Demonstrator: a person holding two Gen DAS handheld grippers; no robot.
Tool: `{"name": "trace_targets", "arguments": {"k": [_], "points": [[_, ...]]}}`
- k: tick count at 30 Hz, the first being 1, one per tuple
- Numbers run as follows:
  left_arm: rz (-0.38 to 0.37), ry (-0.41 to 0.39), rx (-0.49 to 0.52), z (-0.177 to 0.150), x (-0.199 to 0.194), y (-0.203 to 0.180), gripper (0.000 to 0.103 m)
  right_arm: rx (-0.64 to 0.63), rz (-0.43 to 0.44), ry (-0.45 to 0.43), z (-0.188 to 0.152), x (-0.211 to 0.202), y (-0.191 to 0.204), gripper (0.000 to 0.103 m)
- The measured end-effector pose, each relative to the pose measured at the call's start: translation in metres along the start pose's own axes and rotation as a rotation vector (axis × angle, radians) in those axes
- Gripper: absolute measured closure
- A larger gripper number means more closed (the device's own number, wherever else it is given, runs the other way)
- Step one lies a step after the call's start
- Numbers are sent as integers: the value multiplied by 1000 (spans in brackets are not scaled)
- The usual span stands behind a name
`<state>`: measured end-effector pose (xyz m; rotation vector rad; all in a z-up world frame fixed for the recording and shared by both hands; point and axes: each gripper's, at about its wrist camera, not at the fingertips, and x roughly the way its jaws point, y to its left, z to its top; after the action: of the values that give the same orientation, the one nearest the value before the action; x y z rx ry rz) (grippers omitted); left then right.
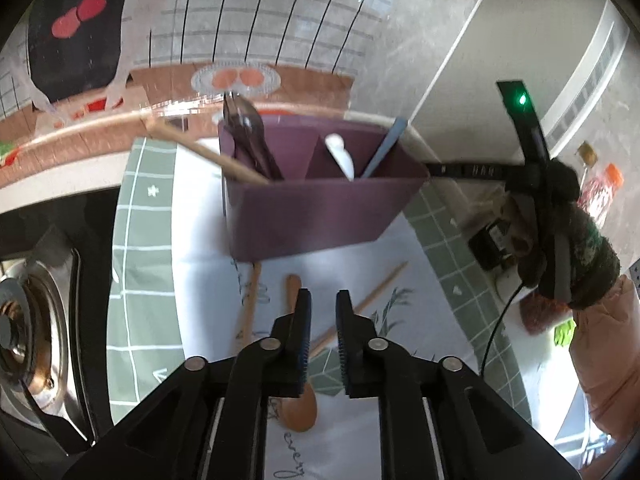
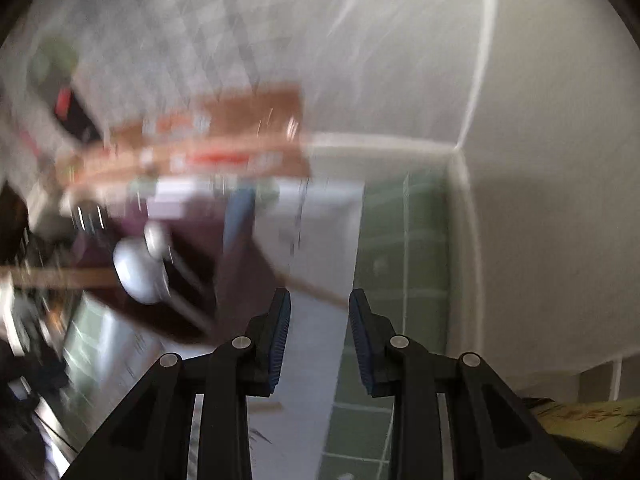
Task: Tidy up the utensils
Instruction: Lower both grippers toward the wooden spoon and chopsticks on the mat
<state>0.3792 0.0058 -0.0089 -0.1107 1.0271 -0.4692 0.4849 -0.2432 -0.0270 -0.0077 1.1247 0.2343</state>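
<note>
Surveying the desk (image 1: 448,216) from both wrist cameras, we list the following.

Left tongs (image 1: 322,300): jaws a little apart, nothing between the pads, poised above the printed cloth (image 1: 208,280) that covers the desk. Right tongs (image 2: 319,300): jaws apart, empty, over the cloth's white and green border; this view is heavily smeared, so we can tell little more from it.

Purple organizer box (image 1: 320,216): upright on the cloth, divided into compartments. Left compartment holds a dark metal utensil (image 1: 250,136) and a wooden stick (image 1: 208,150) leaning out over the left wall. Right compartments hold a white spoon (image 1: 342,154) and a blue-handled utensil (image 1: 386,146), the latter leaning against the back right corner.

Loose on the cloth, in front of the box: a wooden spoon (image 1: 298,408), bowl nearest the camera and partly hidden under the left finger (image 1: 298,344); a wooden utensil handle (image 1: 250,304) to its left, its upper end beside the box's base; a wooden chopstick (image 1: 382,286) lying diagonally to the right, its lower end passing behind the left tongs.

Also noted: a stove burner (image 1: 24,320) at the far left and a person's hand (image 1: 520,224) on the right tongs' handle.
</note>
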Motion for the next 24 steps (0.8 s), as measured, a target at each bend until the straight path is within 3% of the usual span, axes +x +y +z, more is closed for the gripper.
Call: {"name": "trace_targets", "arguments": {"k": [3, 8, 12, 19, 24], "points": [[0, 20, 19, -4, 3, -1, 79, -127, 6, 47, -8, 16, 16, 75], [4, 44, 49, -8, 8, 0, 70, -232, 24, 91, 8, 41, 21, 75], [2, 53, 33, -12, 10, 5, 58, -345, -24, 133, 10, 64, 28, 75], [14, 85, 7, -15, 18, 13, 58, -254, 26, 133, 18, 89, 14, 67], [20, 104, 9, -15, 24, 13, 52, -245, 30, 111, 21, 90, 13, 68]]}}
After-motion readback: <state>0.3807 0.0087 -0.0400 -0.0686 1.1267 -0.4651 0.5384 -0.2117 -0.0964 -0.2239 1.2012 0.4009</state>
